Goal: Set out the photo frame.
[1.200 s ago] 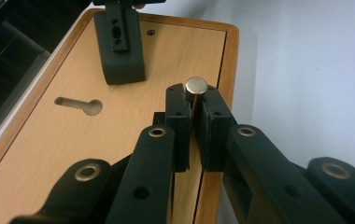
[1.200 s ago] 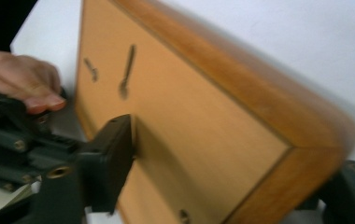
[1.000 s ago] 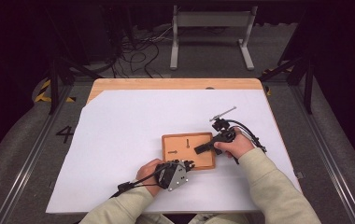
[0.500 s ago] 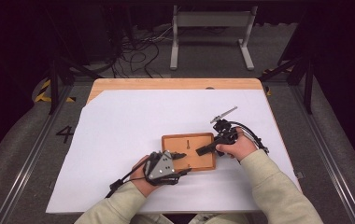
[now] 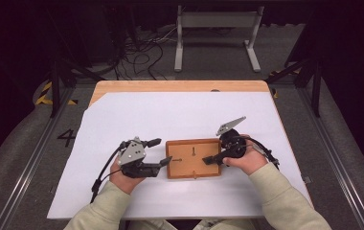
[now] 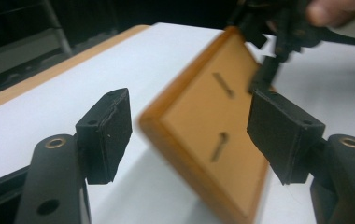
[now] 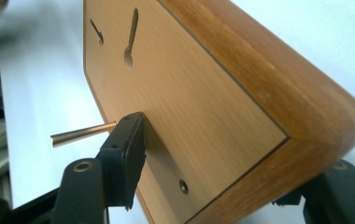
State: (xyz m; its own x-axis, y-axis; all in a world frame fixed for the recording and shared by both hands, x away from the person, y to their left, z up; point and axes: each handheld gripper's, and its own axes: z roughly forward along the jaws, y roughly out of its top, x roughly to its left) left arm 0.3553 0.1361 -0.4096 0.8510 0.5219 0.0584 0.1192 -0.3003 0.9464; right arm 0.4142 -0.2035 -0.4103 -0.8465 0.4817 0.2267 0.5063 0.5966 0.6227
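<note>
A flat wooden board (image 5: pixel 193 158) with two keyhole slots in its face lies on the white sheet. In the right gripper view one pad rests on the board (image 7: pixel 203 93) face and the other jaw sits under its rim. So my right gripper (image 5: pixel 210 159) (image 7: pixel 213 182) is shut on its right edge, beside a thin brass pin (image 7: pixel 82 133). My left gripper (image 5: pixel 160 151) (image 6: pixel 194 126) is just left of the board (image 6: pixel 203 126). Its jaws have just been opening and stand wide, and the pads do not touch the wood.
The white sheet (image 5: pixel 180 115) covers most of a wooden table (image 5: pixel 180 86). A metal stand (image 5: pixel 216 28) and loose cables (image 5: pixel 142 52) are on the floor behind the table. Dark floor runs along both sides.
My left gripper has opened, let go of the board's front left corner and moved left and up. The right hand has shifted slightly, still holding the board.
</note>
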